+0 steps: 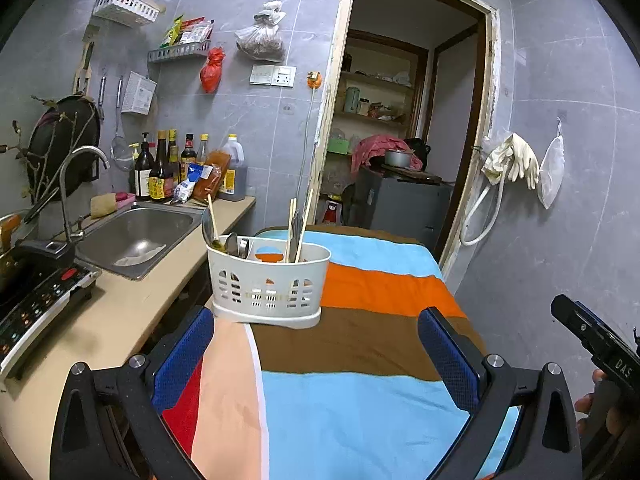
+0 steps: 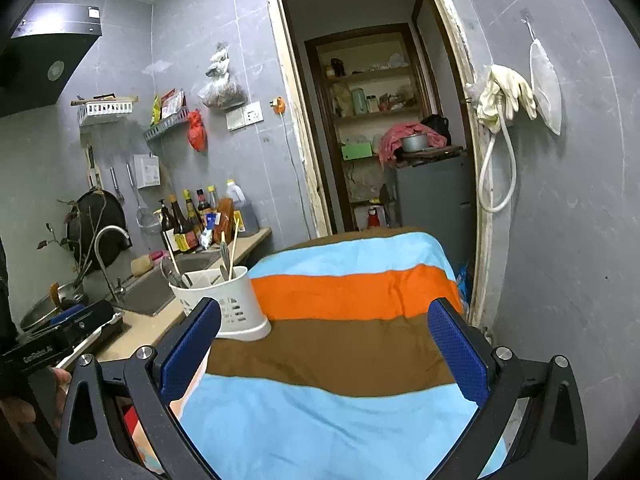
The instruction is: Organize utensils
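Utensil holder (image 1: 267, 280) — white slotted plastic — stands upright on the striped cloth (image 1: 360, 400) covering the tabletop, at the cloth's left edge next to the counter (image 1: 120, 320) and sink (image 1: 136, 236). Spoons (image 1: 230, 242) sit in its left compartment, chopsticks (image 1: 298, 226) and what looks like a fork in the right. No loose utensils show on the cloth, so sorting looks done or nearly so.

Left gripper (image 1: 316, 354): jaws spread wide, nothing between them, the holder just ahead of the left finger. Right gripper (image 2: 326, 354): jaws spread to full width, empty, over the brown and blue stripes; the holder lies off its left finger.

Handling, as judged: holder is light, stiff and thin-walled, likely to slide on cloth or tip if pushed high; take it low across the narrow sides or by the rim. Spoons are smooth metal, slippery — grip across the handle. Chopsticks are thin, light, prone to roll; pinch mid-length.

Room: holder base sits close to the cloth's left edge, with a drop toward the counter. Cloth is open to the right and front; wall and doorway (image 2: 380, 120) lie beyond its far end.
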`<state>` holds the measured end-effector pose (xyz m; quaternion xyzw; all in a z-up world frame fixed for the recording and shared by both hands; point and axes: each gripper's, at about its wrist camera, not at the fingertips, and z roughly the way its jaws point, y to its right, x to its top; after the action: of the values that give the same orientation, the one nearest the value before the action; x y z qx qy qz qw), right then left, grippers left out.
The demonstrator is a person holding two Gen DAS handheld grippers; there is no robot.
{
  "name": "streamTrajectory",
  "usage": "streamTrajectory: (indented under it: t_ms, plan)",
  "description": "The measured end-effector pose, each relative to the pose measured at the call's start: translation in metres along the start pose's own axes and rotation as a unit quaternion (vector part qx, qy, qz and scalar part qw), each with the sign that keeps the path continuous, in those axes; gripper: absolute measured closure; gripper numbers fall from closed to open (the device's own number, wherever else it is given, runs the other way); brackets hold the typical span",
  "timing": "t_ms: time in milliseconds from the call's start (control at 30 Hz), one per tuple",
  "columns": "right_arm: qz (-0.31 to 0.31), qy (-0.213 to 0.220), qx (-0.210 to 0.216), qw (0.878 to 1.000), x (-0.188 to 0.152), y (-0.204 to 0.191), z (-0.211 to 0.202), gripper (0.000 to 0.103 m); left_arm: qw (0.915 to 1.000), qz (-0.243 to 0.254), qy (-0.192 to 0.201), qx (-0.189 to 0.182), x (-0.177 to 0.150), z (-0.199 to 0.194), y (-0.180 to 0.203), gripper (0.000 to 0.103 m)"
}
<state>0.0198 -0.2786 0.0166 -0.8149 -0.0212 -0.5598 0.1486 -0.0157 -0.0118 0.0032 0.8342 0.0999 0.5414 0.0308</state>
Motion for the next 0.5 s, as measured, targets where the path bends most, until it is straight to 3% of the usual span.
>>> streamTrajectory:
  t_ms: [500]
  plan:
    - [-0.009,-0.001,0.012,1.000,-0.001,-0.008,-0.006,0.002,1.0000,-0.001,0.002,0.005,-0.007,-0.013,-0.003,0.001]
